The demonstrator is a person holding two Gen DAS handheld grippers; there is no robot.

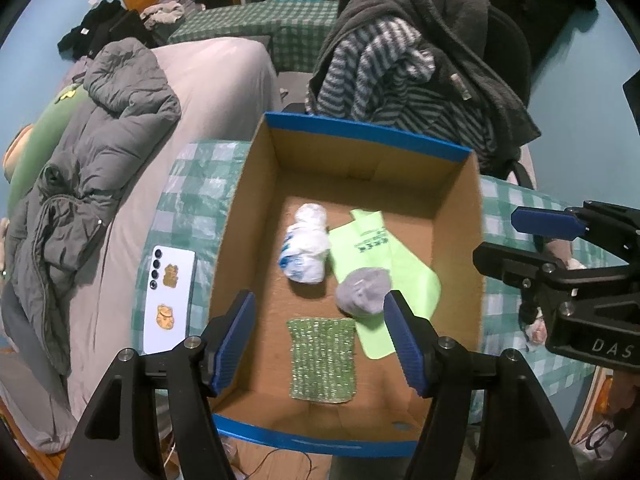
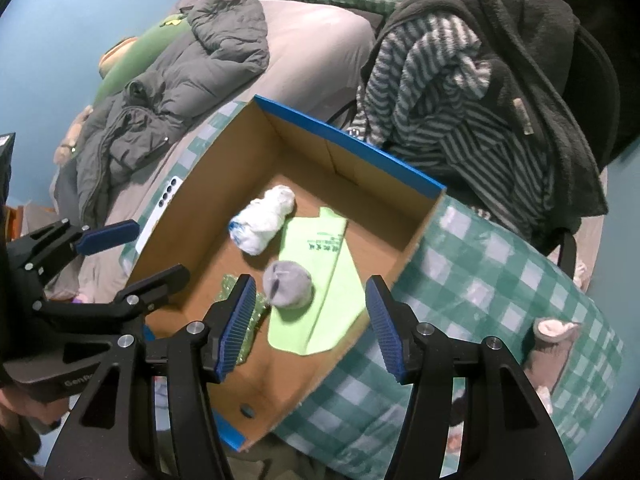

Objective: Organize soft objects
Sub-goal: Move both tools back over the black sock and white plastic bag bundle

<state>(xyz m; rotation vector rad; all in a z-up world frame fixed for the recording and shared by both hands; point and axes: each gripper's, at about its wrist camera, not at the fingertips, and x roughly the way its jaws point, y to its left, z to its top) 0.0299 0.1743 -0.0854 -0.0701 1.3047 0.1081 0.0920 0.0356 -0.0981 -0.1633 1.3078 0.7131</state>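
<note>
Presently, item list, box on checked table:

1. Cardboard box [image 1: 256, 184], blue-taped rim, open top. Walls stand high on all four sides; floor bare toward 12 o'clock and along the 3 o'clock wall.
2. White bundle [image 1: 305, 246], blue print, mid-floor.
3. Lime cloth [image 1: 372, 248], flat, just beside bundle at its 3 o'clock; dark print on it, too small to read.
4. Grey sock ball [image 1: 364, 292], resting on lime cloth.
5. Green knit pad [image 1: 322, 360], flat at 6 o'clock of floor, apart from sock ball.
6. Left gripper [image 1: 320, 340]: released, nothing between pads, above the box's 6 o'clock end over knit pad.
7. Right gripper [image 2: 310, 328]: released, empty, above sock ball and lime cloth.

View diffs: left wrist cam shows white phone [image 1: 170, 300] w/ two gold stickers on checked tablecloth [image 1: 180, 208] at 9 o'clock of box, plus "DAS" on right gripper body. Right wrist cam shows pink soft item [image 2: 554, 340] on tablecloth at 3 o'clock, outside box; partial "Gen" lettering on left gripper body; knit pad mostly hidden behind a finger.

Surrounds: bed w/ grey jacket [image 1: 92, 152] at 9 o'clock; chair draped w/ striped fleece [image 1: 400, 76] at 12 o'clock, close behind box.
</note>
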